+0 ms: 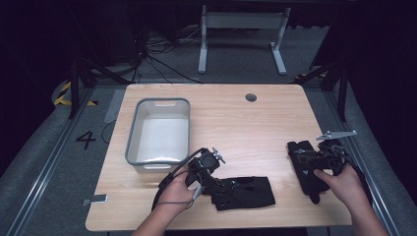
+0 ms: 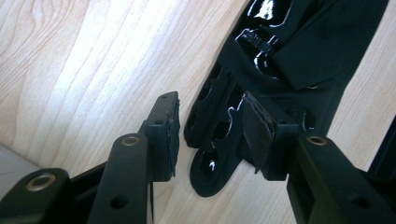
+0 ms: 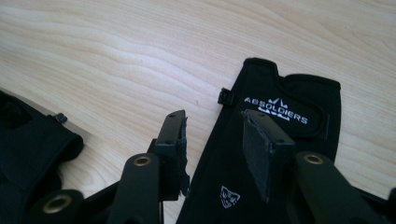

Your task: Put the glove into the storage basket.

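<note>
While both grippers' jaws stand apart over gloves, pale wood table (image 1: 236, 128) sits in dark room.

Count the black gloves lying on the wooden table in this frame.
2. One black fingerless fabric glove lies near the front edge, under the left gripper. The other black fingerless glove lies toward the right edge, under the right gripper. None lies in the grey plastic bin.

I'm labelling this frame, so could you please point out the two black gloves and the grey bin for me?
left glove (image 1: 246, 192), high view, on its palm area.
right glove (image 3: 280, 112), right gripper view, on the white lettering at its cuff.
grey bin (image 1: 162, 101), high view, on its far rim.
</note>
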`<action>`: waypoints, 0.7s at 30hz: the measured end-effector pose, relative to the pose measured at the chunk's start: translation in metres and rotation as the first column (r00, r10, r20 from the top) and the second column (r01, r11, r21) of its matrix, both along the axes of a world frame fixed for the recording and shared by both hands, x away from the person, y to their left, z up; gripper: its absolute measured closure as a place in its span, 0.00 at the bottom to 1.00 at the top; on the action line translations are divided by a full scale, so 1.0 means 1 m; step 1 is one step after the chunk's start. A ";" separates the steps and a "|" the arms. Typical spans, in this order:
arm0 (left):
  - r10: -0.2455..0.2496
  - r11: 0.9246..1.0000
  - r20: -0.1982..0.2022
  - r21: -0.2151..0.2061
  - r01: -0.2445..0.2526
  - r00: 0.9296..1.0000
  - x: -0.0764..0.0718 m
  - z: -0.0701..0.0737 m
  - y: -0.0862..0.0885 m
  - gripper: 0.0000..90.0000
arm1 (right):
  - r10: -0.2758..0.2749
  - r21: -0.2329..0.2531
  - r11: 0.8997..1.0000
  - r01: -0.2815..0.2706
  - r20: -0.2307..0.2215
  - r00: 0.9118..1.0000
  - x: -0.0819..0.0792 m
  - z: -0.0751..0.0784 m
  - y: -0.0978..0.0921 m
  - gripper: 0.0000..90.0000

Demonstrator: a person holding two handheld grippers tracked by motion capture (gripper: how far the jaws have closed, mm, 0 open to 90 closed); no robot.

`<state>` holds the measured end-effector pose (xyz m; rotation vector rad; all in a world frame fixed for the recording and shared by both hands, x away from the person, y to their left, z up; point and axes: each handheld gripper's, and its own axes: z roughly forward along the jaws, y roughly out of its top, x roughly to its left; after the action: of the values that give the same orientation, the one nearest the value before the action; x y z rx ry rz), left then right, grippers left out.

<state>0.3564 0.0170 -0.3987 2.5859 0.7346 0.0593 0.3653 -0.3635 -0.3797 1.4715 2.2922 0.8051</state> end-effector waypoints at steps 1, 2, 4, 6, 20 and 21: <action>-0.003 1.000 0.001 -0.001 0.003 1.000 -0.001 0.000 -0.001 0.63 | 0.000 -0.005 1.000 0.000 -0.007 1.000 -0.002 0.000 -0.001 0.67; -0.008 1.000 0.000 -0.003 0.008 1.000 -0.002 0.001 -0.002 0.63 | 0.002 -0.008 1.000 -0.002 -0.012 1.000 -0.004 -0.001 -0.002 0.68; -0.014 1.000 0.002 -0.005 0.014 1.000 -0.003 0.001 -0.003 0.63 | 0.006 -0.022 1.000 -0.007 -0.017 1.000 -0.009 -0.003 -0.004 0.68; -0.016 1.000 0.001 -0.003 0.016 1.000 -0.003 0.001 -0.005 0.63 | 0.019 -0.041 0.999 -0.020 -0.021 1.000 -0.015 -0.005 -0.006 0.68; -0.026 1.000 -0.003 0.000 0.026 1.000 -0.002 0.000 -0.008 0.63 | 0.080 -0.095 0.991 -0.089 -0.091 0.993 -0.066 -0.018 -0.017 0.70; -0.027 1.000 -0.003 0.002 0.027 1.000 -0.002 0.000 -0.007 0.63 | 0.082 -0.096 0.991 -0.091 -0.095 0.992 -0.067 -0.019 -0.016 0.70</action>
<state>0.3546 0.0096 -0.3989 2.5974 0.7012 0.0473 0.2983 -0.3798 -0.3989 1.4003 2.4404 0.6483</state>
